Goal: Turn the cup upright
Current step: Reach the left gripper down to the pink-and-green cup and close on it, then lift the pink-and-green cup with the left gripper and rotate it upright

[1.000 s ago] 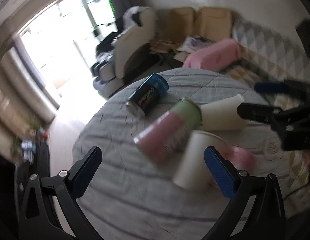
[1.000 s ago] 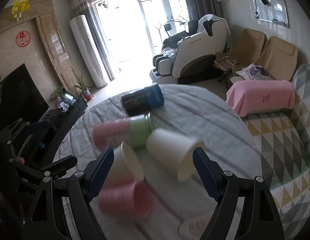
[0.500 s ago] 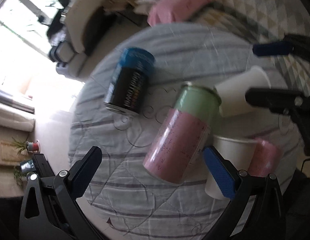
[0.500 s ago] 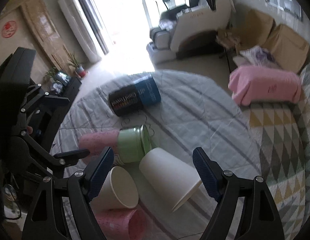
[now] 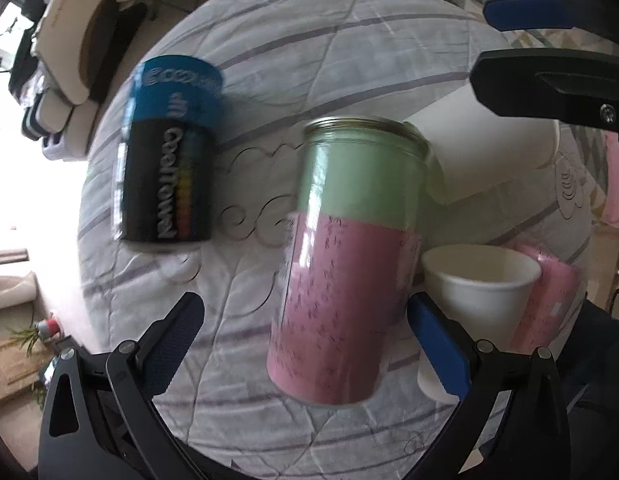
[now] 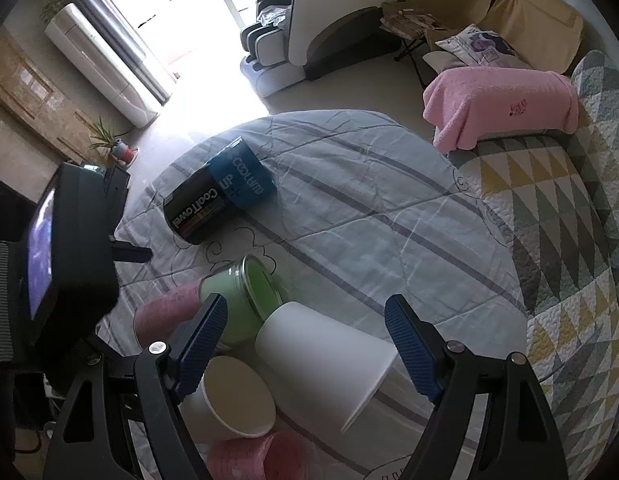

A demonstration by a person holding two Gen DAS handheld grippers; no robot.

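Note:
A pink and green can (image 5: 345, 264) lies on its side on the round grey table, straight ahead of my open left gripper (image 5: 305, 344); it also shows in the right wrist view (image 6: 213, 308). A white paper cup (image 6: 329, 360) lies on its side between the fingers of my open right gripper (image 6: 305, 344); in the left wrist view this cup (image 5: 485, 164) is behind the can. A second white cup (image 6: 233, 400) lies beside it, mouth facing me. A pink cup (image 6: 257, 460) lies at the near edge.
A black and blue CoolTowel can (image 6: 217, 204) lies on its side further back on the table (image 6: 369, 208). Beyond the table are a sofa with a pink blanket (image 6: 501, 104), a massage chair (image 6: 325, 28) and a patterned quilt (image 6: 569, 240).
Both grippers have moved down and closer to the table. The pink and green can now fills the middle of the left view; the white cup sits lower between the right fingers.

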